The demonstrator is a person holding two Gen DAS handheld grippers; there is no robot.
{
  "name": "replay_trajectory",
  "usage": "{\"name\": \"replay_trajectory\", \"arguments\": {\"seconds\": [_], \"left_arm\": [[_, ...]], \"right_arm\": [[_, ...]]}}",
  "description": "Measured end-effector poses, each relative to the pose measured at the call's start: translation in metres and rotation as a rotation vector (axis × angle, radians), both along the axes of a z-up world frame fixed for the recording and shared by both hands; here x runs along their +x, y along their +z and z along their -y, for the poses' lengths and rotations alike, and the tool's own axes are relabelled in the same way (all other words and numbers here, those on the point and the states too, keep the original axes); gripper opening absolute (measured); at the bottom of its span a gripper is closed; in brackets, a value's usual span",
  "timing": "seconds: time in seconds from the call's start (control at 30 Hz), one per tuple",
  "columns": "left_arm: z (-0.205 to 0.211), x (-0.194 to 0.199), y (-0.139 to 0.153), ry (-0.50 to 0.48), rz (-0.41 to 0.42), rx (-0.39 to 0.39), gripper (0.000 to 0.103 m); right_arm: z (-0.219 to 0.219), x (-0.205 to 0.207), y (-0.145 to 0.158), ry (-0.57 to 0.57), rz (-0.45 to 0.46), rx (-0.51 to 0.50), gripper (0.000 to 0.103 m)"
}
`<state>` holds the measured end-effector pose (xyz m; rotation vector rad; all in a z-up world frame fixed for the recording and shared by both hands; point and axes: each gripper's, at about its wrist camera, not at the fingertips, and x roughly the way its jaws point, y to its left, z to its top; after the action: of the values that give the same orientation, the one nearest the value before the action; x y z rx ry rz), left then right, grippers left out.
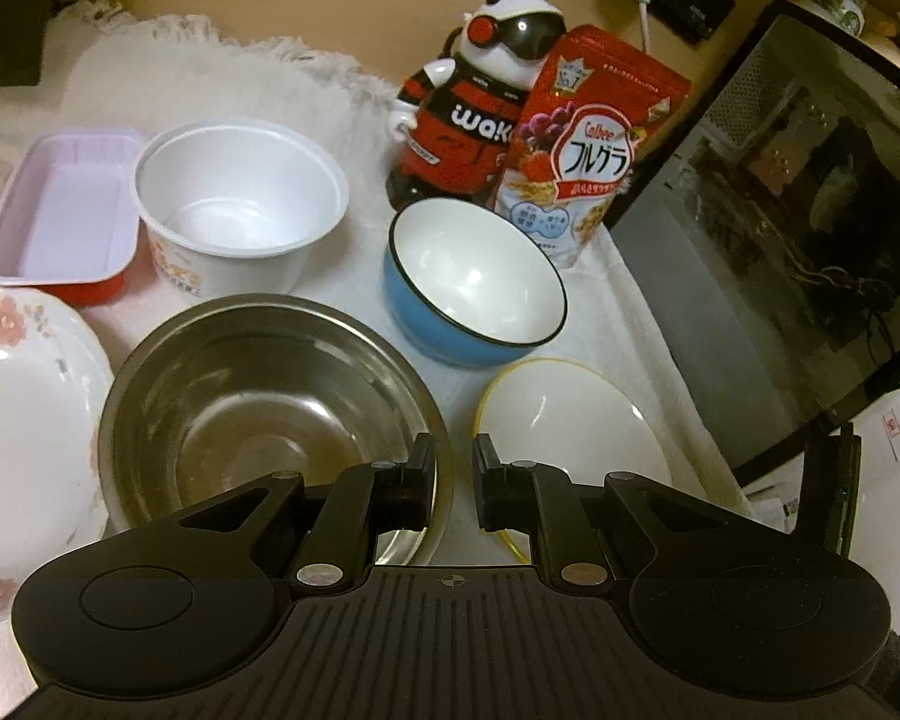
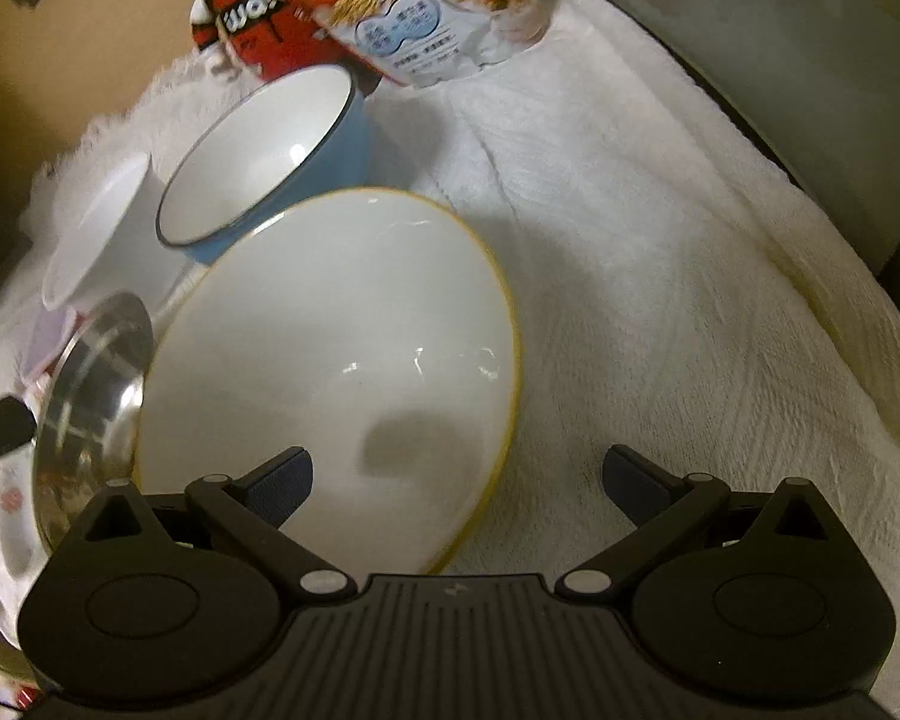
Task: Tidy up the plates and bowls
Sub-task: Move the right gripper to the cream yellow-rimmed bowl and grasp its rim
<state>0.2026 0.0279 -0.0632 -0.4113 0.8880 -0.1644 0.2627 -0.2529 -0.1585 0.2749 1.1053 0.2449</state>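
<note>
Right up close, the left gripper has its jaws pinched on the rim of the steel bowl, which looks tipped up in the right wrist view. The right gripper hangs with jaws spread wide and nothing between them, over the near edge of the yellow-rimmed plate on the white cloth. Just behind sits the blue bowl, then the white paper cup and a red tray. A floral plate is off left, and the cereal bag and panda figure are at the back.
</note>
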Motion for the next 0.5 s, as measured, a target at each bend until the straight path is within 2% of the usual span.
{"name": "replay_trajectory", "arguments": {"seconds": [0.13,0.27,0.43,0.5], "left_arm": [[0.004,0.004,-0.004,-0.022,-0.020,-0.003,0.014],[0.007,0.007,-0.005,-0.042,-0.024,0.005,0.014],[0.007,0.018,0.003,-0.064,0.014,0.029,0.014],[0.005,0.027,0.008,-0.066,0.046,0.036,0.014]], "right_arm": [[-0.006,0.001,0.000,0.056,0.000,-0.049,0.103],[-0.004,-0.004,0.008,0.070,0.057,-0.031,0.084],[-0.002,-0.005,0.034,0.050,0.180,-0.084,0.084],[0.002,-0.002,0.040,0.039,0.191,-0.085,0.084]]}}
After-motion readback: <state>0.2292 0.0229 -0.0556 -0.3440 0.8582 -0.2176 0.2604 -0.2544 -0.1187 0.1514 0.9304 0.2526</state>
